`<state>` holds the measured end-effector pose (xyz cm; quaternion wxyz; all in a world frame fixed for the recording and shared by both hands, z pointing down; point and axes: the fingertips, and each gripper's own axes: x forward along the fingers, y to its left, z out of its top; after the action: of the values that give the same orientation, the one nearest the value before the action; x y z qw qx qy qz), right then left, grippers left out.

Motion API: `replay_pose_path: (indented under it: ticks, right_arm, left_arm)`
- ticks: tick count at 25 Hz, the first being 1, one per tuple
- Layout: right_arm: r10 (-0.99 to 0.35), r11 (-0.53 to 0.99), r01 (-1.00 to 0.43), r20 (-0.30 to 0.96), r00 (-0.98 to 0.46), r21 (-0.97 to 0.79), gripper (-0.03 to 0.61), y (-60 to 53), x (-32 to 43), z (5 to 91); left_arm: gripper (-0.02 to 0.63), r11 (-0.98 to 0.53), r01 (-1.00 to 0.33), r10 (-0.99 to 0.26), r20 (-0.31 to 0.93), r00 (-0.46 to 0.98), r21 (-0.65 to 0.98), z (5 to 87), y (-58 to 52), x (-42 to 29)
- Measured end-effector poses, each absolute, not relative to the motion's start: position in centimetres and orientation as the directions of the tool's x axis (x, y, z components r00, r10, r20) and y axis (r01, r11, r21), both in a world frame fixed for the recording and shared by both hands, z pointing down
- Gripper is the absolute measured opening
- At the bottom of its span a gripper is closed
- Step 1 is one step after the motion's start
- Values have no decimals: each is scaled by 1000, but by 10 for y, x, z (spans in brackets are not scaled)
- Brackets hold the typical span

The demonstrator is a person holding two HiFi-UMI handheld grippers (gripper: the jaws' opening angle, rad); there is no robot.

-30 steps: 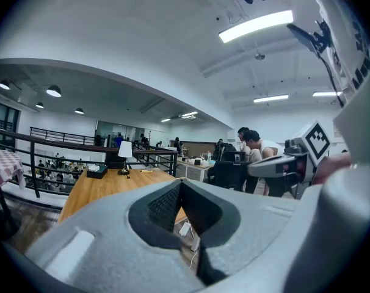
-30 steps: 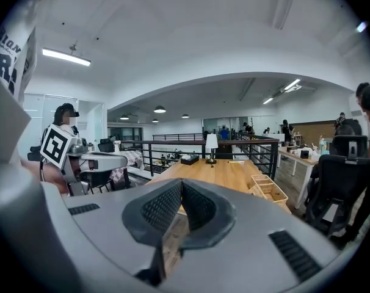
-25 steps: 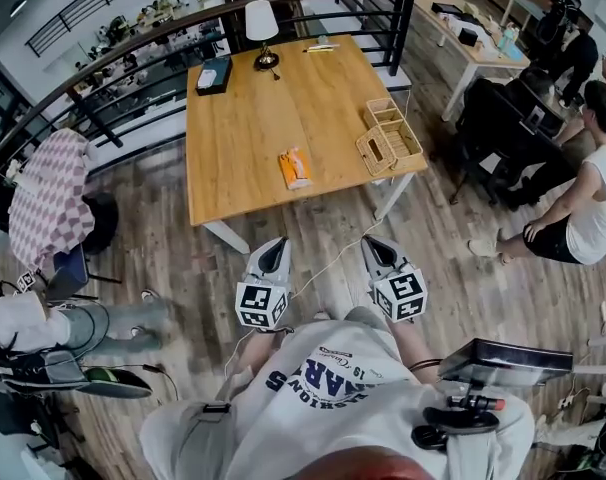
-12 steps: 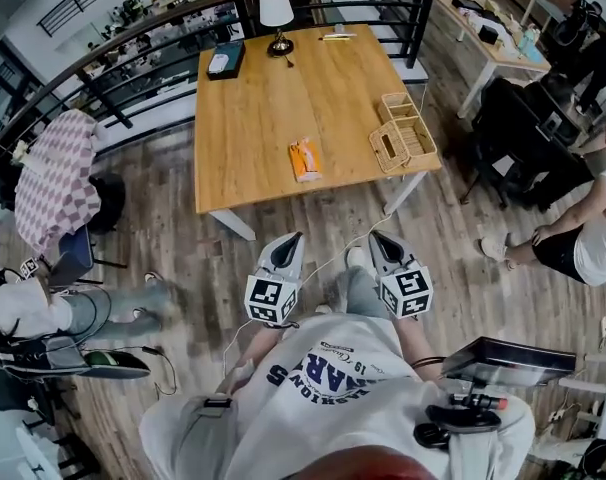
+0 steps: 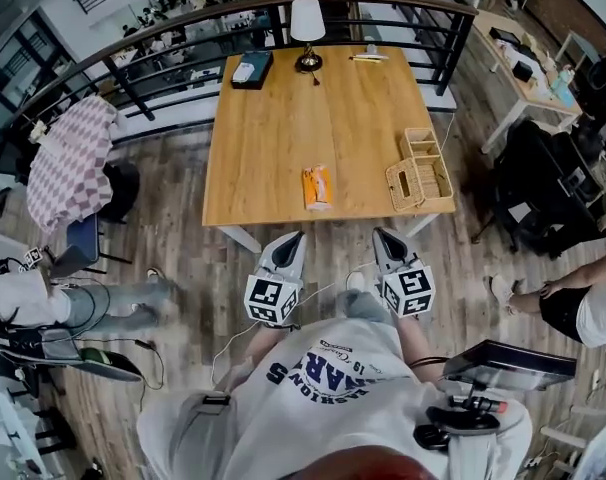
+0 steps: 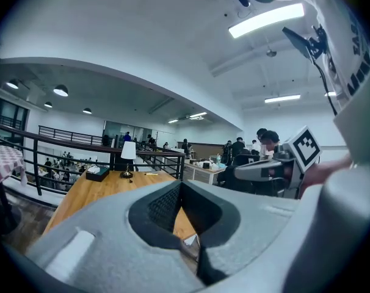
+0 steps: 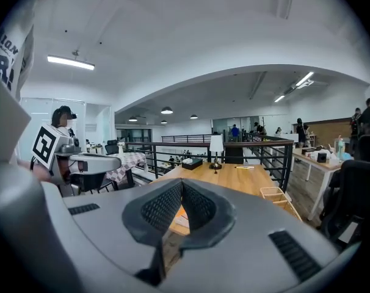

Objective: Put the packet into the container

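While level, left gripper (image 5: 294, 238) beside right gripper (image 5: 381, 234)

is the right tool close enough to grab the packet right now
Probably not yet: the right tool hangs short of the table and the packet lies further in, though nothing stands between them.

A person in a white T-shirt (image 5: 328, 398) printed with navy lettering. Just above the shirt, the pale grey left gripper (image 5: 296, 236) and right gripper (image 5: 380, 234), black ribbed pads inside, each bearing a black-and-white marker cube (image 5: 271, 300).
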<state>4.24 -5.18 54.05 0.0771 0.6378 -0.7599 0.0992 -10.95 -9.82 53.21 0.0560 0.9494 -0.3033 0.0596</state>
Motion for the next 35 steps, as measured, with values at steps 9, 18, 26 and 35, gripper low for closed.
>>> replay_pose_path:
  ticks: [9, 18, 26, 35]
  right_arm:
    - [-942, 224, -972, 241, -234, -70, 8, -131, 101, 545]
    - [-918, 261, -961, 282, -278, -96, 8, -190, 149, 547]
    - [-909, 297, -946, 267, -321, -126, 8, -215, 189, 551]
    - [-897, 279, -944, 304, -322, -177, 8, -219, 213, 578]
  left_arm:
    - [-5, -779, -625, -612, 151, 776, 56, 522, -166, -58]
    - [-5, -727, -682, -666, 164, 727, 71, 514, -213, -18]
    - [-5, -709, -701, -678, 197, 708, 81, 519, -244, 27]
    - [-5, -722, -690, -670, 204, 714, 41, 514, -260, 53]
